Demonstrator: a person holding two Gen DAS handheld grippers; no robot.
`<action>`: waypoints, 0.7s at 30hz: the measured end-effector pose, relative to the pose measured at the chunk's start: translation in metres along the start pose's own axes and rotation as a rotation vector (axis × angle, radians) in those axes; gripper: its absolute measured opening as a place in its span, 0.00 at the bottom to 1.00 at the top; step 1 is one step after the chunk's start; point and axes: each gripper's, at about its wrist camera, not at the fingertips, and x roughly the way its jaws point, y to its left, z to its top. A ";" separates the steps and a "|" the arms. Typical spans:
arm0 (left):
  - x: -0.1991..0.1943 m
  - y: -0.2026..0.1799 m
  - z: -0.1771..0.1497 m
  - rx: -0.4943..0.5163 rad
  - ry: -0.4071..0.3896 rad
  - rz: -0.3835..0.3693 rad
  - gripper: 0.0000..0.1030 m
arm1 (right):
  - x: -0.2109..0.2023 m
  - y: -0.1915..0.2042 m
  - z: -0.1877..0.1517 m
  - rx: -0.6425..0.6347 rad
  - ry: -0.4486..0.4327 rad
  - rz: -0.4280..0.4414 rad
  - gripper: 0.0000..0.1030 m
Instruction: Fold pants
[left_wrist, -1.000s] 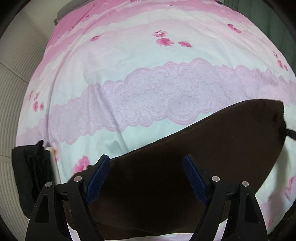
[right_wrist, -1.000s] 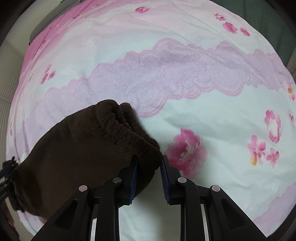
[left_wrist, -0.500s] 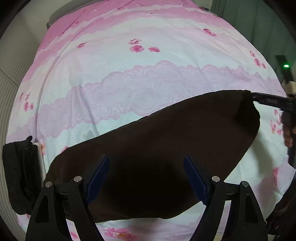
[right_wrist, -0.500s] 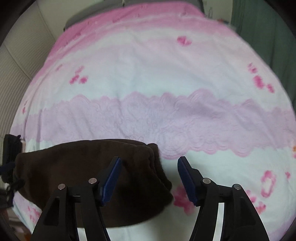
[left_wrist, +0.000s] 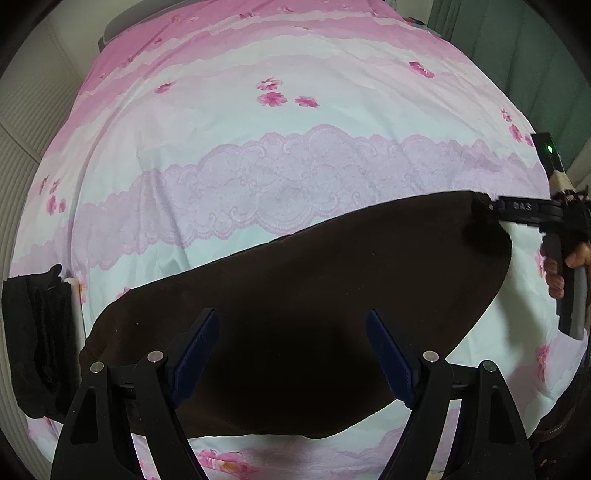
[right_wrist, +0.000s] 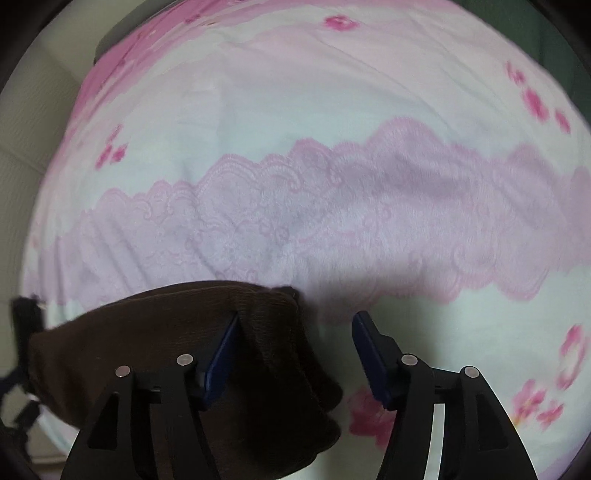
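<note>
Dark brown pants lie folded lengthwise across the near part of a pink-and-white floral bed cover. My left gripper is open and empty, hovering above the pants' middle. My right gripper is open above the elastic waistband end of the pants, not gripping it. In the left wrist view the right gripper shows at the far right, by the waistband, held by a hand.
A black garment hangs at the bed's left edge. A green curtain stands at the back right. A pale ribbed wall runs along the left. The bed's near edge is just below the pants.
My right gripper opened and let go of the waistband, then rose. My left gripper pulled back and up, so more of the pants shows. The pants now lie flat.
</note>
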 end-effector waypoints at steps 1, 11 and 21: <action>-0.002 -0.001 0.000 -0.002 -0.005 -0.004 0.79 | 0.000 -0.003 -0.003 0.012 0.013 0.017 0.59; -0.009 -0.016 0.004 0.021 -0.019 0.002 0.79 | 0.020 -0.015 -0.013 0.033 0.053 0.094 0.61; 0.002 -0.016 -0.004 -0.019 0.029 0.000 0.79 | 0.058 -0.003 -0.008 0.036 0.106 0.140 0.43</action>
